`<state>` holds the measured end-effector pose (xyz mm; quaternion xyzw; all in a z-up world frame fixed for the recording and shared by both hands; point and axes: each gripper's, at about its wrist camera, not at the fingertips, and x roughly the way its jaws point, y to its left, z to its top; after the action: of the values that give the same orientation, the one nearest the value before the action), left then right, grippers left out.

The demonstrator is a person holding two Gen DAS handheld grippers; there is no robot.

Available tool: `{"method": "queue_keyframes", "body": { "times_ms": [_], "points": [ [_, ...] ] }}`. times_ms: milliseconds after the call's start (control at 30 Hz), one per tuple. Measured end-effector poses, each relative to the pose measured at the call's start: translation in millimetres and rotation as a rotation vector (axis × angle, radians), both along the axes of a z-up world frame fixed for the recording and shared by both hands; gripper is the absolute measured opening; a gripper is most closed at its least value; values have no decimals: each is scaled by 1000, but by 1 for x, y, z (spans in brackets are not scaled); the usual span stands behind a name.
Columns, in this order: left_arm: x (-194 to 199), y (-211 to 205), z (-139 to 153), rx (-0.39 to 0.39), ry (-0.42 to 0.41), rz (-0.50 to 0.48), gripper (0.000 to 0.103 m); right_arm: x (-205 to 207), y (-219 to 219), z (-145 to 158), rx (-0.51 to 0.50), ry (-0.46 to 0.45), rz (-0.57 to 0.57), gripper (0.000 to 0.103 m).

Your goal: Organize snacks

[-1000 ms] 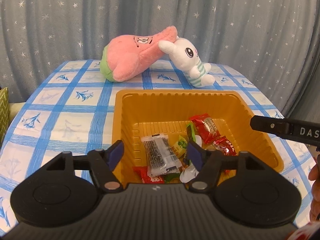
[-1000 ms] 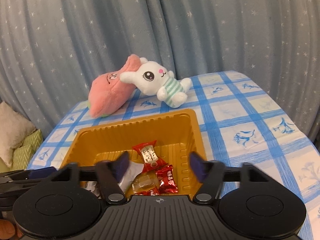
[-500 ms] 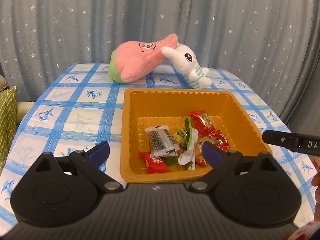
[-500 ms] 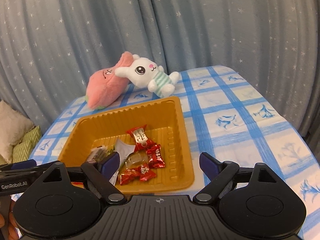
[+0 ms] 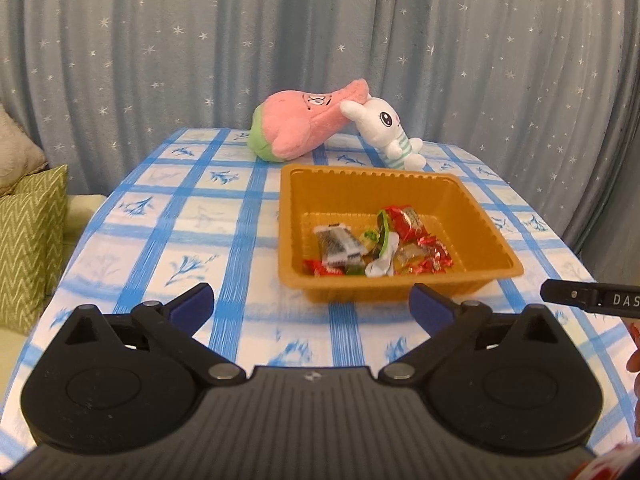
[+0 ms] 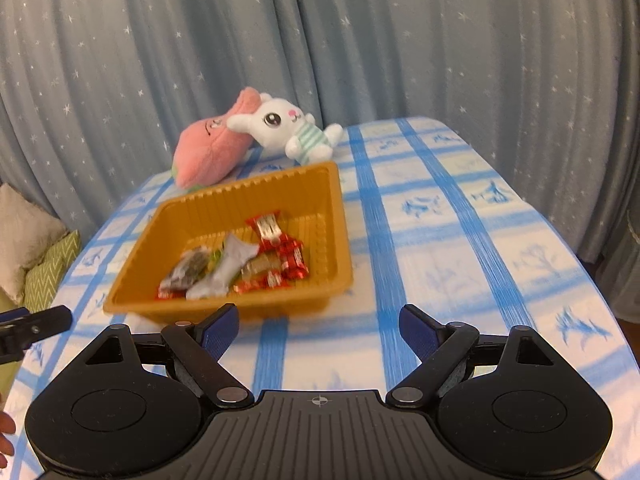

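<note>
The left gripper (image 5: 310, 312) is spread wide with nothing between its blue-padded fingers (image 5: 192, 307). The right gripper (image 6: 318, 326) is likewise wide apart and empty. Just beyond both sets of fingertips, an orange plastic tray (image 5: 396, 184) sits on a blue-checked tablecloth (image 5: 168, 232), holding a heap of wrapped snacks (image 5: 380, 246). Past the tray, a pink plush toy (image 5: 304, 126) and a white plush rabbit (image 5: 386, 128) lie touching, before a star-print curtain (image 5: 200, 40).
</note>
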<state>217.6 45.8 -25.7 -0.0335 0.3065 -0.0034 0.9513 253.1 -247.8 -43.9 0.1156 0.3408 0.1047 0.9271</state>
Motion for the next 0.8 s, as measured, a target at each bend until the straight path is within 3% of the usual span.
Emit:
{"method": "queue_keyframes", "body": {
  "times_ms": [233, 333, 800],
  "points": [
    [-47, 1, 7, -44, 24, 34, 103, -44, 0, 3, 1, 44, 22, 87],
    [-65, -3, 13, -15, 39, 57, 103, -61, 4, 9, -5, 56, 34, 87],
    [-155, -22, 63, 0, 39, 90, 103, -142, 15, 64, -50, 34, 102, 87]
  ]
}}
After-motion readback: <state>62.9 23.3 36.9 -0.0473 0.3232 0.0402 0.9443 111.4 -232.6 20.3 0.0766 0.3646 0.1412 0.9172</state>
